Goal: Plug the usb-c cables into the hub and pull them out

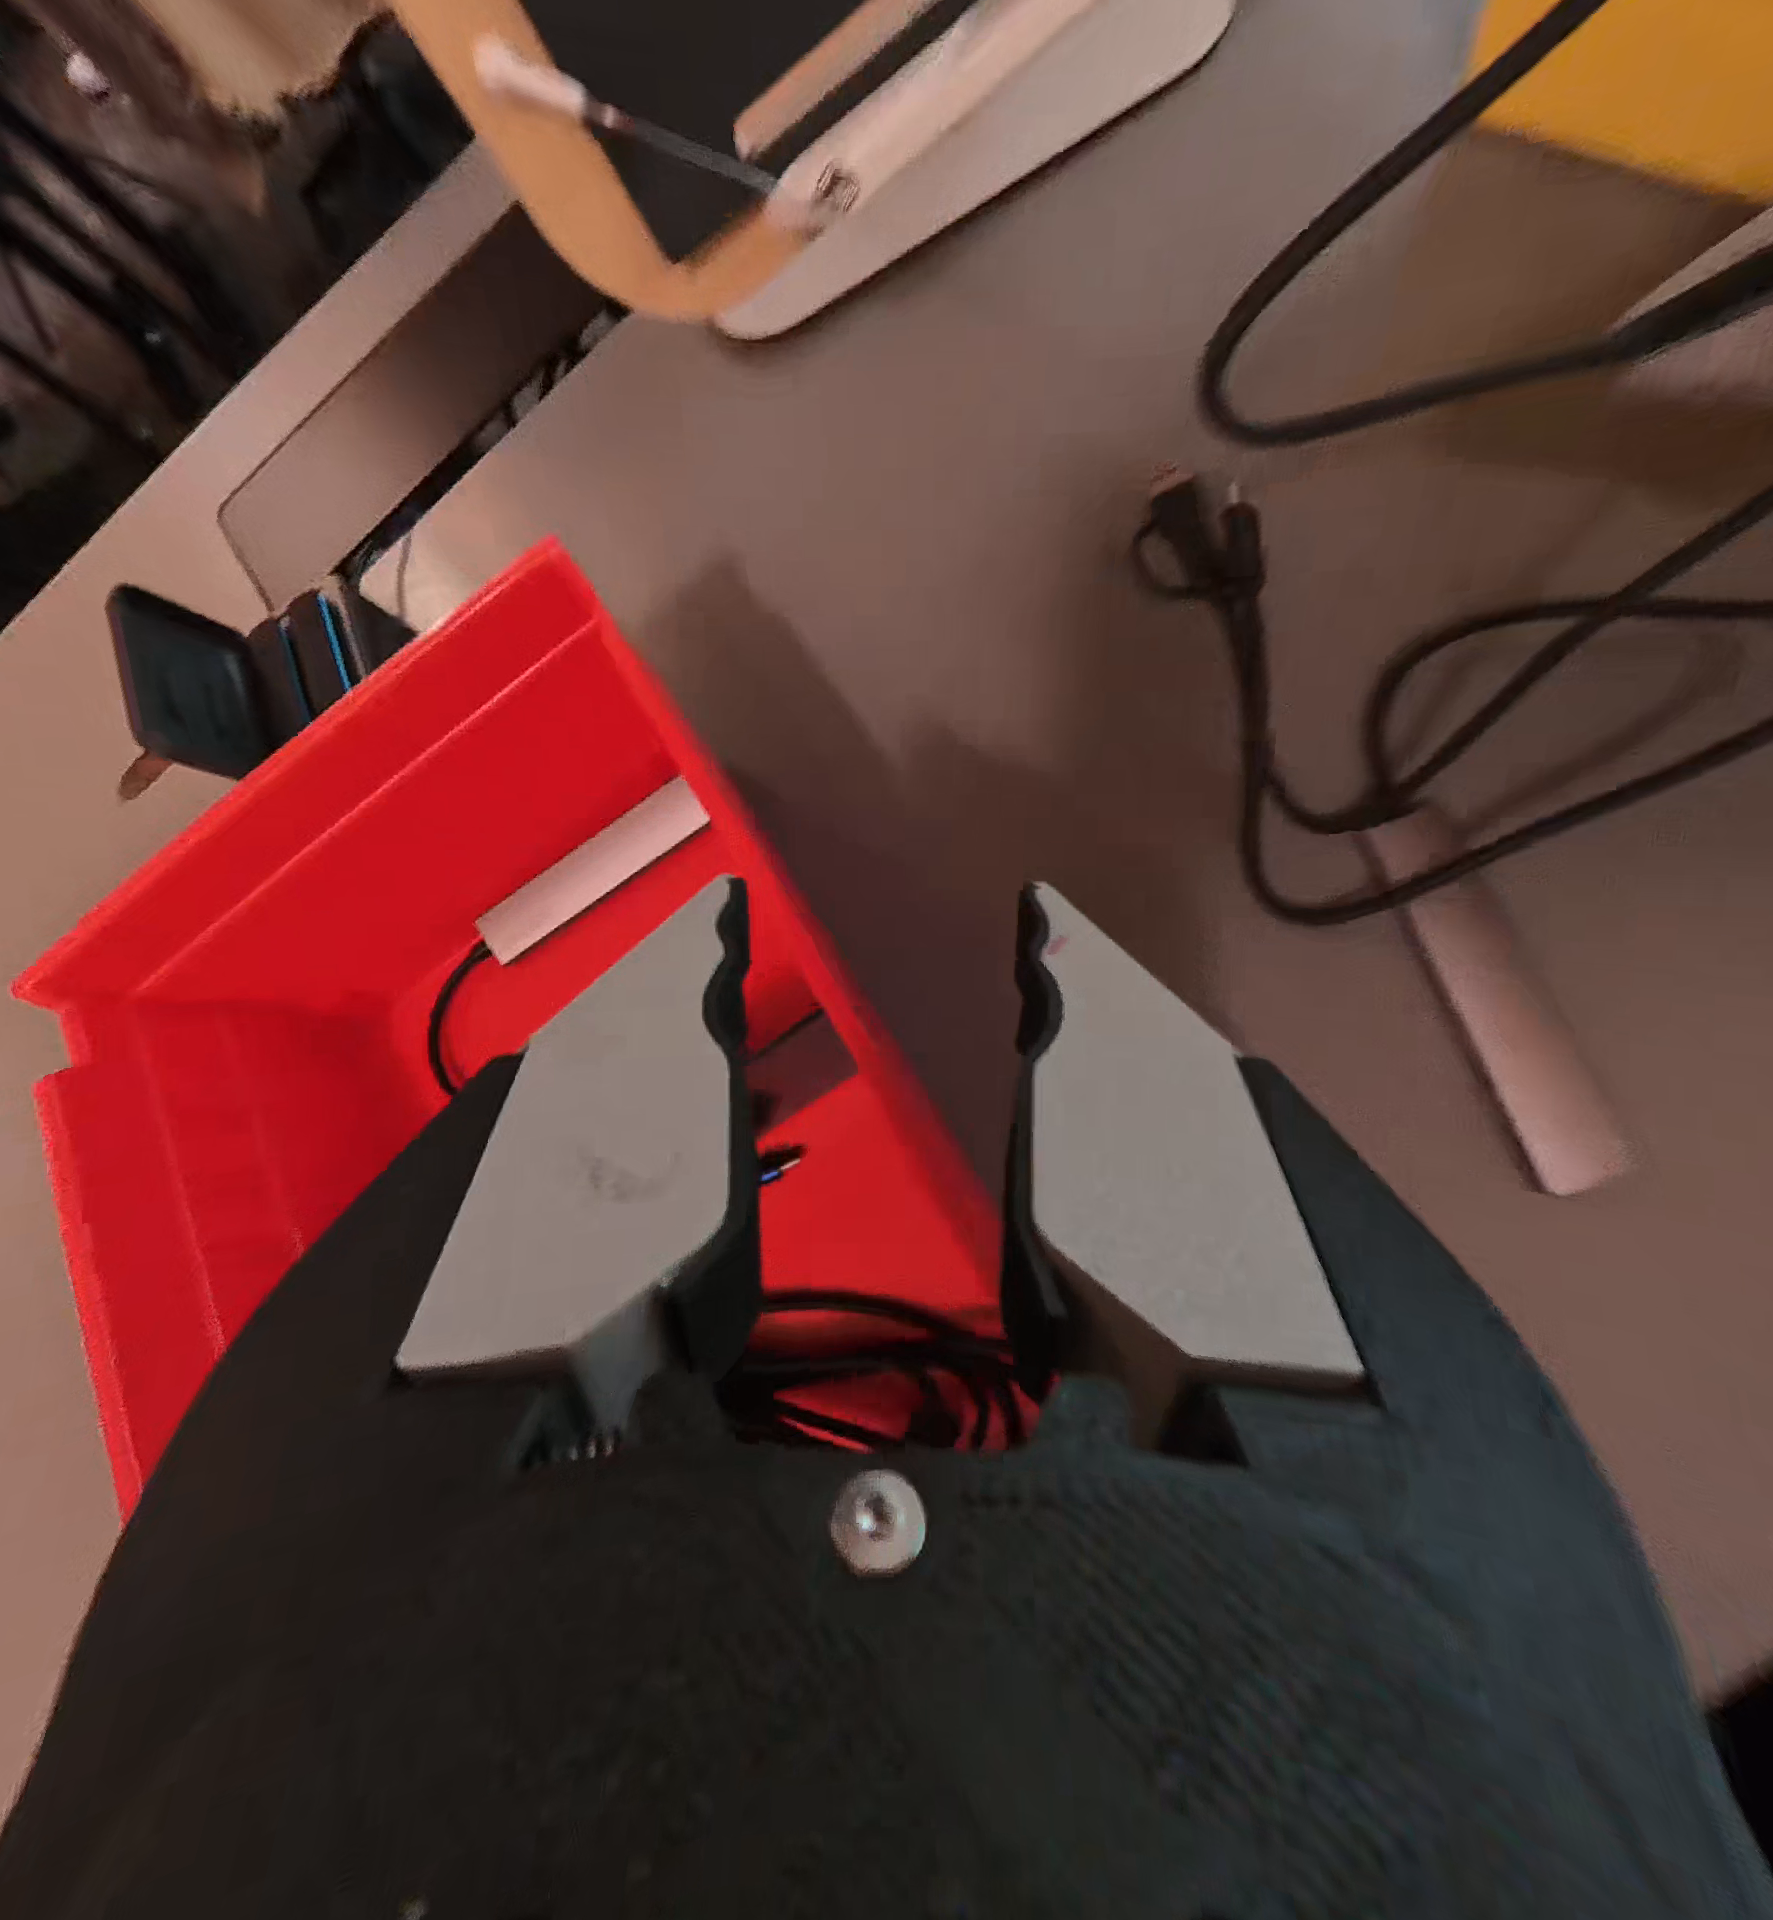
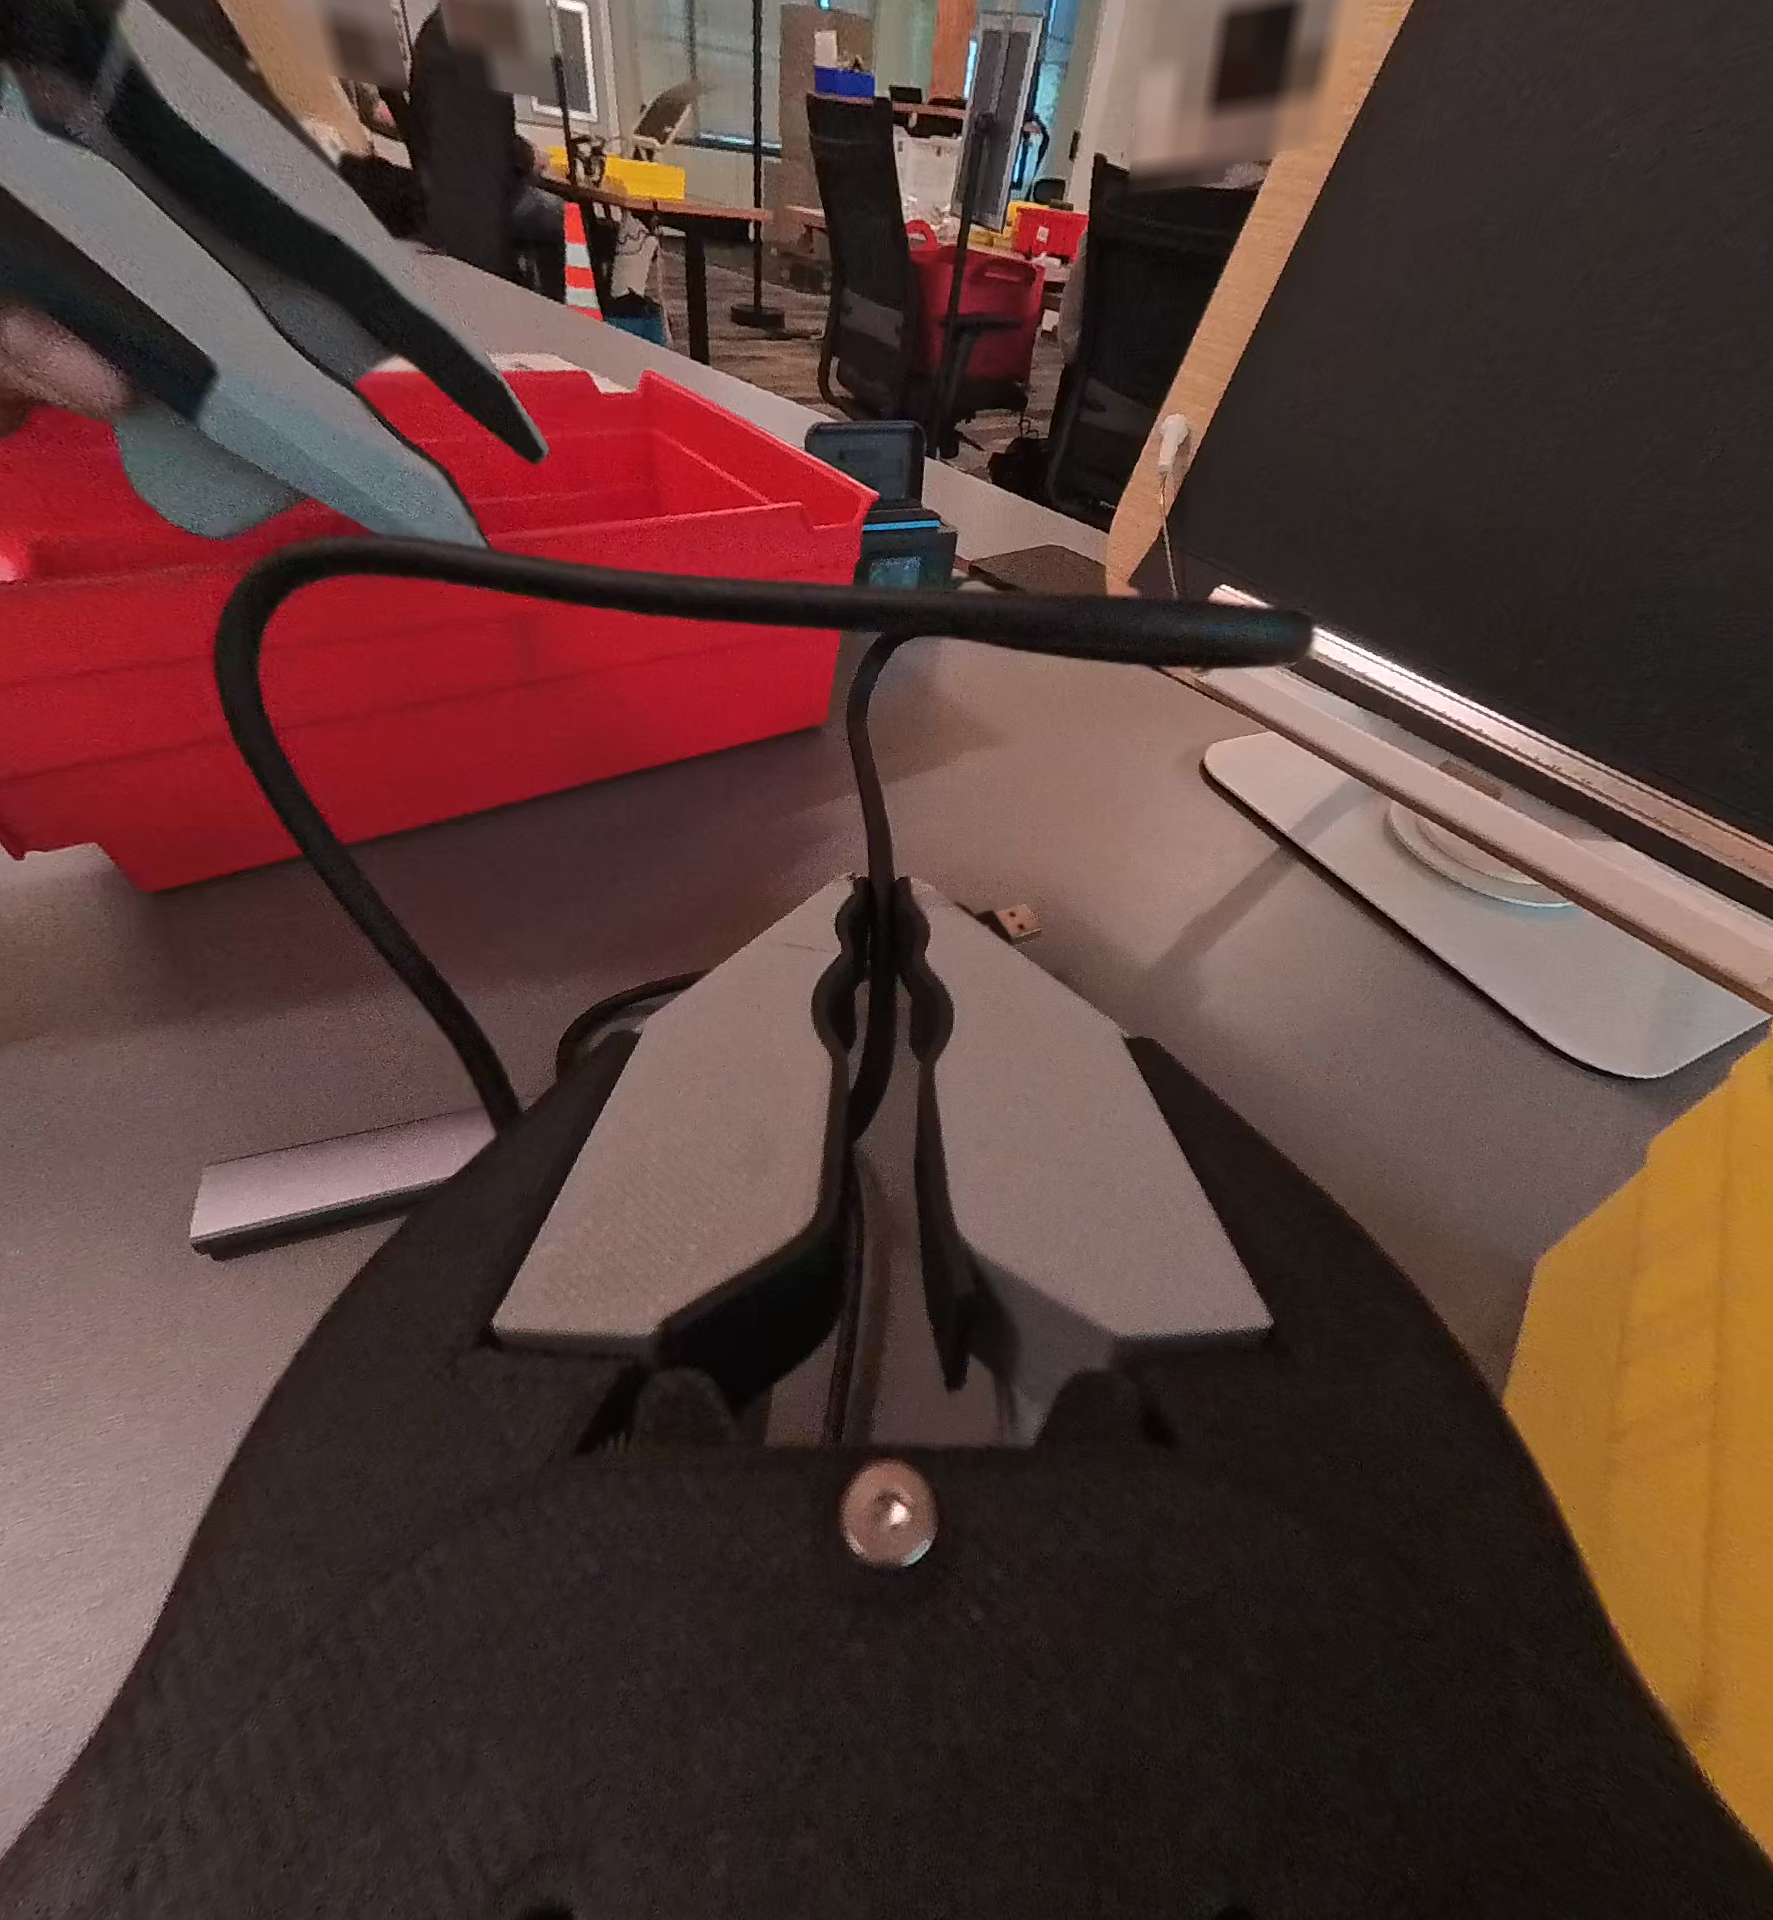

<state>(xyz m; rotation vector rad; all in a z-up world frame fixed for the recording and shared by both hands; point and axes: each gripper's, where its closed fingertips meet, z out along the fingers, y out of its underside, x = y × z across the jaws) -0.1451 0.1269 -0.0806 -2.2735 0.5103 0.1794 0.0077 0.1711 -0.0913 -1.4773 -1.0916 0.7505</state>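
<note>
The right gripper (image 2: 877, 914), matte black with grey textured pads, pinches a thin black cable (image 2: 866, 727) that arches upward. A slim grey metal hub (image 2: 331, 1184) lies flat on the grey table (image 2: 1121, 831) just left of it. The left gripper (image 1: 877, 935) hangs spread wide and empty over the red plastic bin (image 1: 269, 997), which holds more cables. Bare tabletop lies between bin and monitor base (image 2: 1484, 935).

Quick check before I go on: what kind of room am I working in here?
Most likely an open-plan office or lab. Behind the grey desk stand black office chairs and other tables, a monitor sits on the desk, and red storage bins hold cables.
</note>
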